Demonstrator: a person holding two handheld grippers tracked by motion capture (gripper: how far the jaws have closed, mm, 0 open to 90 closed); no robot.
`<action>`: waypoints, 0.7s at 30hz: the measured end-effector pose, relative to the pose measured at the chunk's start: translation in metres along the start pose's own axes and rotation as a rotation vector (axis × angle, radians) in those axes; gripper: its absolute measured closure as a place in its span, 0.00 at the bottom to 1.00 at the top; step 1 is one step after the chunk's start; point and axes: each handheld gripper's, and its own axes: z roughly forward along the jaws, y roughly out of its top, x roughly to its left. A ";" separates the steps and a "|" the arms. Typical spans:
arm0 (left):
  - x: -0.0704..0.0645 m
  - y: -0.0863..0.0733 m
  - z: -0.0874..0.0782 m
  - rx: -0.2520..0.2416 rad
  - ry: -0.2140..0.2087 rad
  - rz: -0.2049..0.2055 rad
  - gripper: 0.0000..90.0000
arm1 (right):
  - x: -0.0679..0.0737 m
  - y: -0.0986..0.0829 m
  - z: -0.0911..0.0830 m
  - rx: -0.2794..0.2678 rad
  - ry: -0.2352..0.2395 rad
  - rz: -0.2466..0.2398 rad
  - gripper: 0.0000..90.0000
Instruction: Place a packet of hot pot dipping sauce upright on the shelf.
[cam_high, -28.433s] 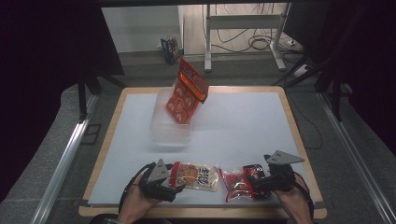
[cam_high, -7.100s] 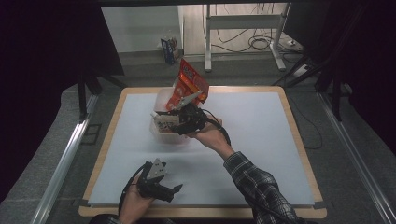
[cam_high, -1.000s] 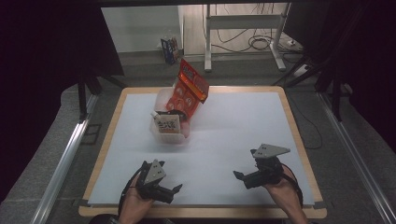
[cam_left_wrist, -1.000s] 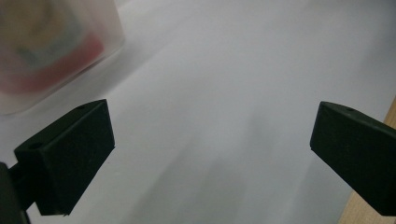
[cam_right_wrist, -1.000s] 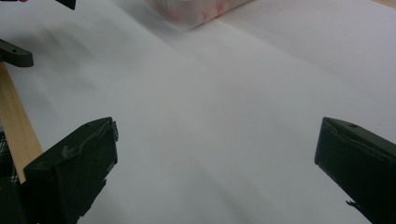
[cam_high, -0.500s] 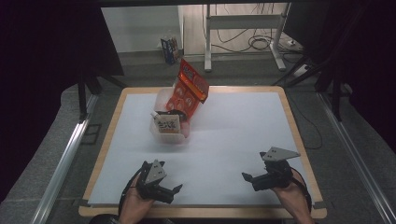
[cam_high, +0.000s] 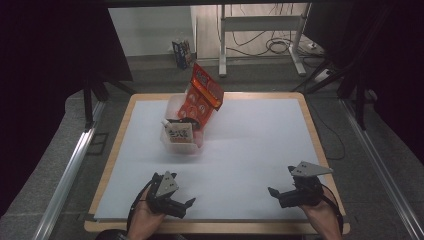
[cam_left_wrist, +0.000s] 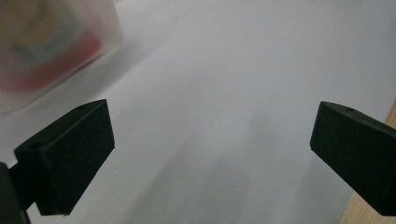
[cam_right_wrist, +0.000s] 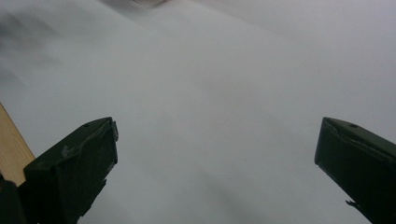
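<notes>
The person's left gripper (cam_high: 186, 202) lay low near the front edge of the table, on the left side; its two black jaws stood wide apart with nothing between them; in the left gripper view there was only white sheet in the gap. The right gripper (cam_high: 270, 191) lay near the front edge too, on the right side; its jaws were also spread wide and held nothing. Both tools sat well apart from the clear plastic tub (cam_high: 170, 145), so it looked as if the packing was done and the hands were resting.

The tub stood toward the back left of the table; a big red and orange snack bag (cam_high: 202, 97) leaned up out of it, tilted, because it was too tall to lie flat inside; a small white and brown snack pack (cam_high: 179, 134) stood at the front of the tub, upright against the wall, likely so that it would fit beside the bag. A blurry corner of the tub showed in the left gripper view (cam_left_wrist: 51, 46).

The table was covered by a plain white sheet (cam_high: 250, 150) with a light wooden rim (cam_high: 122, 120) around it; behind it was a grey floor, some cables, metal table legs and dark curtains at both sides.
</notes>
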 end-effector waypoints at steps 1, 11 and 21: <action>0.000 0.000 0.000 0.000 0.000 0.000 0.00 | 0.000 0.000 0.000 0.000 0.000 0.000 0.00; 0.000 0.000 0.000 0.002 0.001 0.000 0.00 | -0.008 -0.012 -0.014 -0.004 -0.044 0.021 0.00; -0.001 0.000 0.001 0.008 -0.002 0.002 0.00 | -0.016 -0.024 -0.028 -0.001 -0.092 0.043 0.00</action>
